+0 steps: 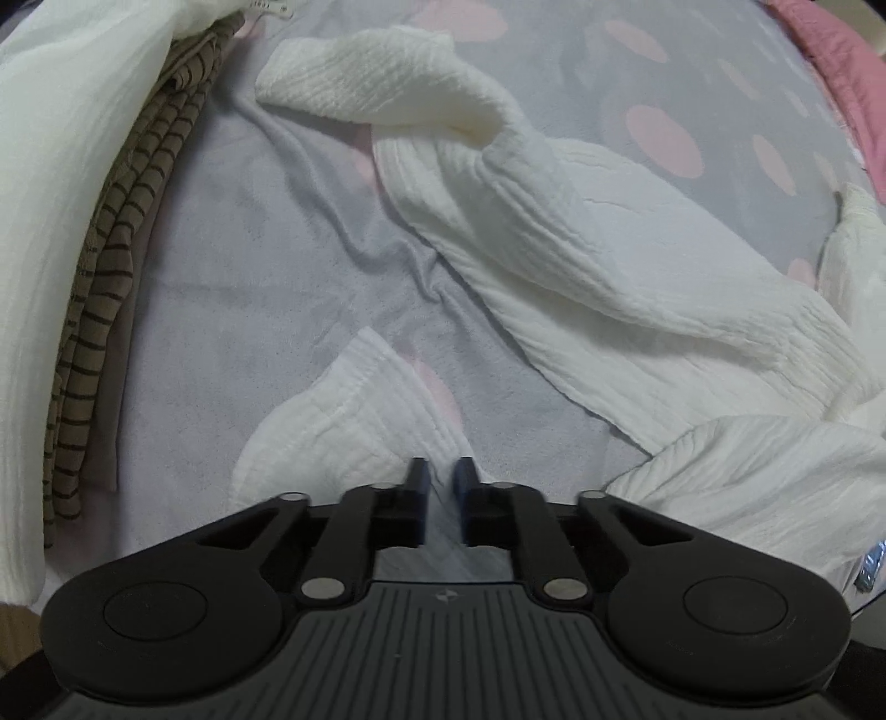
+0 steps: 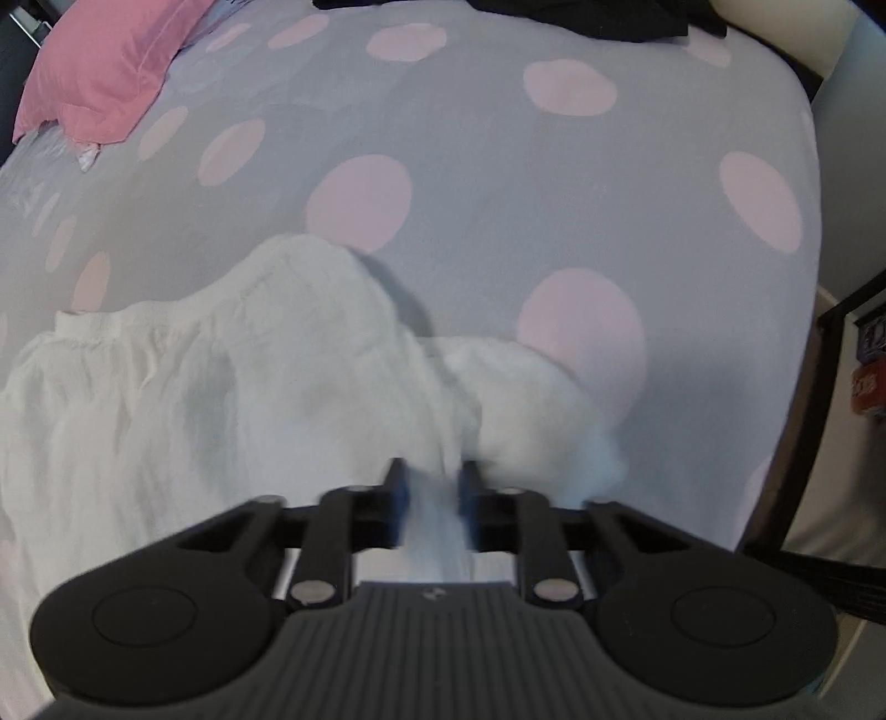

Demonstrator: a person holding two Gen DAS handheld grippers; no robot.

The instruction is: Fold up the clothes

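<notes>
Left gripper, seen from its own wrist camera, has its two fingers drawn close with only a narrow gap, and a fold of the white crinkled garment passes between them; the cloth is pinched there. Just ahead of the fingertips a small rounded flap of the same white fabric lies on the grey bedsheet, which carries pale pink dots. Further out, the garment runs in a long wrinkled band from upper centre down to the right edge, with one end curled over on itself. Along the left edge lies a brown striped garment, partly covered by another white cloth. A pink pillow shows at the upper right corner.

Right gripper, in the right wrist view, is likewise nearly closed, with white fabric bunched between the fingers and trailing back toward the camera. This view is blurred around the fingertips. The white garment spreads to the left and ahead of the gripper, rumpled, resting on the dotted sheet. The pink pillow sits at the upper left, and a dark garment lies at the far top edge of the bed.
</notes>
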